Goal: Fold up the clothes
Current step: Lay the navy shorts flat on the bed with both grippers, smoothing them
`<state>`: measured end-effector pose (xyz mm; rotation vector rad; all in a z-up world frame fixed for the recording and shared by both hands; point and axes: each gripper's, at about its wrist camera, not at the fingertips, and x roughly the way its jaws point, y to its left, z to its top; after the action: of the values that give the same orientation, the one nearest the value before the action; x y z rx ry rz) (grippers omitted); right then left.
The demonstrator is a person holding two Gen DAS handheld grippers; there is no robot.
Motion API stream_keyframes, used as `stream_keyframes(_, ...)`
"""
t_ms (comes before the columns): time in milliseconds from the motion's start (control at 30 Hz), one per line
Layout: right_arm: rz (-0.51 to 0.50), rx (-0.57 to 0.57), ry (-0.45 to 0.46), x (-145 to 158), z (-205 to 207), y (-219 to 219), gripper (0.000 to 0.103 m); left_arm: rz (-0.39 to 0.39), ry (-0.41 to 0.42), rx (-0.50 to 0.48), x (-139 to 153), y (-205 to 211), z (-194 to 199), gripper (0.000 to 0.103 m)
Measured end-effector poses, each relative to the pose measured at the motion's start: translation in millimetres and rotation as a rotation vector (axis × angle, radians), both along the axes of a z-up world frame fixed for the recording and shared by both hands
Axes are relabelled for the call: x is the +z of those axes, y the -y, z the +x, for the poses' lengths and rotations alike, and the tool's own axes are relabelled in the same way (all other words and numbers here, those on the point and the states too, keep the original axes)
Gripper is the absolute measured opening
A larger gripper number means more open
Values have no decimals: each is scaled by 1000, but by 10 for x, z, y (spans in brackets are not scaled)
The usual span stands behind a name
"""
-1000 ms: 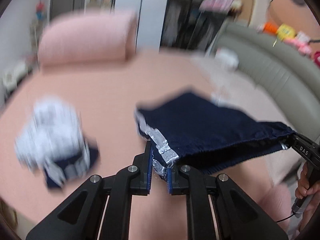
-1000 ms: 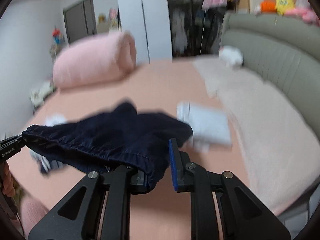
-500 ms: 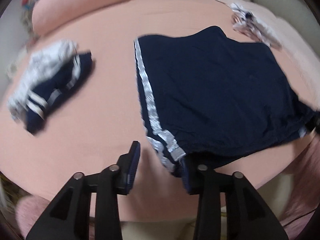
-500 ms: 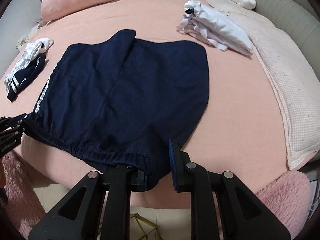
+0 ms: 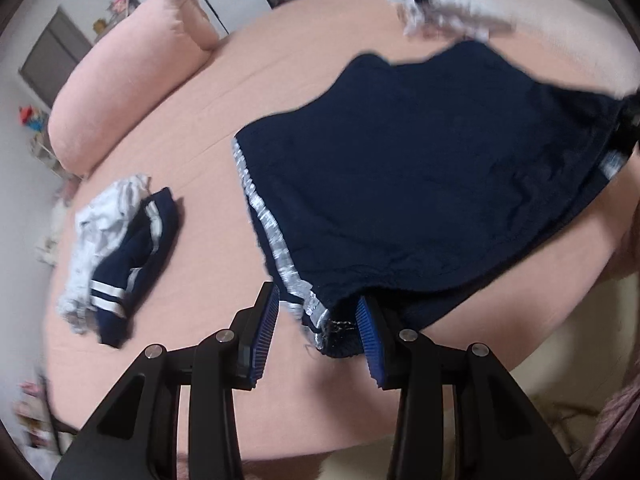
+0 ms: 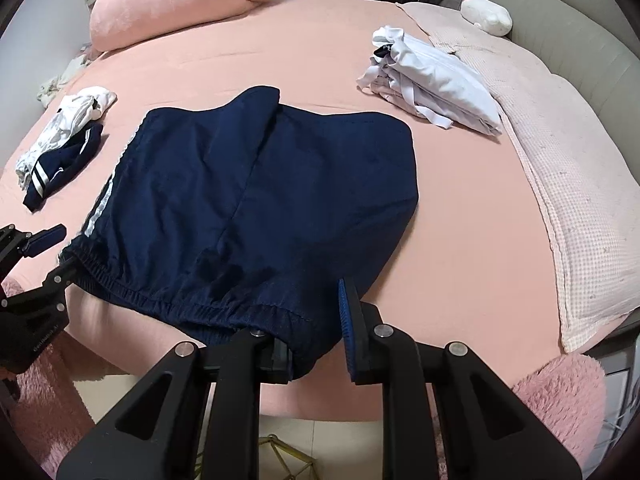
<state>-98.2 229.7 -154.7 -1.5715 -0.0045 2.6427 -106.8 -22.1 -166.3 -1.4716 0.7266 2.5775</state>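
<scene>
Navy shorts (image 6: pixel 260 184) with a silver side stripe lie spread flat on the pink bed (image 6: pixel 460 240), their elastic waistband along the near edge. My left gripper (image 5: pixel 318 300) stands open around the striped waistband corner (image 5: pixel 320 320); the cloth rests between the blue pads without being pinched. In the right wrist view it shows at the left edge (image 6: pixel 60 248). My right gripper (image 6: pixel 312 320) is shut on the other waistband corner, and bunched fabric hides its left finger. The left wrist view catches it dimly at the far right (image 5: pixel 628 120).
A crumpled white and navy garment (image 6: pixel 60 140) lies left of the shorts. Folded white clothes (image 6: pixel 432 80) sit behind on the right, beside a pale quilt (image 6: pixel 560 152). A pink bolster (image 6: pixel 172 4) is at the far edge. A pink fluffy rug (image 6: pixel 560 400) covers the floor below.
Both grippers came down and the shorts went from hanging in the air to lying flat on the bed. The left jaws opened off the striped corner. The right grip is unchanged.
</scene>
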Motion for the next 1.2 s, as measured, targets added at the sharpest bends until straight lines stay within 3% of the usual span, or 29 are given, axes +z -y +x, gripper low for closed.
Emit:
stream_keyframes(100, -7, -16, 17, -53, -10, -36, 18, -38, 24, 3, 70, -110, 26, 41)
stream_keyframes(167, -10, -25, 24, -72, -9, -52, 18, -3, 28, -1, 125, -148, 39, 42)
stream_keyframes(233, -13, -35, 30, -95, -8, -71, 19, 30, 30, -7, 173, -190, 50, 50)
stream_keyframes(267, -15, -40, 33, -106, -7, -81, 20, 38, 26, -23, 156, -232, 43, 54)
stream_keyframes(433, -37, -40, 30, -103, -7, -86, 21, 4, 42, -102, -81, -406, -45, 54)
stream_keyframes(467, -35, -38, 29, -96, -1, -76, 21, 3, 31, -114, -97, -430, -57, 47)
stream_keyframes(500, -33, -36, 27, -90, 4, -66, 22, 6, 26, -119, -107, -445, -74, 30)
stream_keyframes(567, -27, -34, 33, -103, 5, -66, 23, 38, 29, -82, -96, -408, -127, 14)
stream_keyframes(700, -32, -34, 58, -158, -1, -80, 25, 164, -8, 27, 73, -145, -202, 11)
stream_keyframes(833, -26, -18, 55, -163, -16, -55, 26, 221, 0, 91, 161, 148, -229, 10)
stream_keyframes(933, -30, -7, 49, -168, -19, -30, 27, 263, 35, 59, 175, 222, -158, 13)
stream_keyframes(1000, -39, -9, 52, -184, -16, -25, 27, 223, 24, 41, 158, 171, -92, 41)
stream_keyframes(1033, -41, -12, 57, -196, -17, -23, 27, 204, 19, 22, 144, 142, -70, 46)
stream_keyframes(1200, -1, 48, 75, -222, 35, 67, 32, 145, -7, -89, 170, -69, 33, 52)
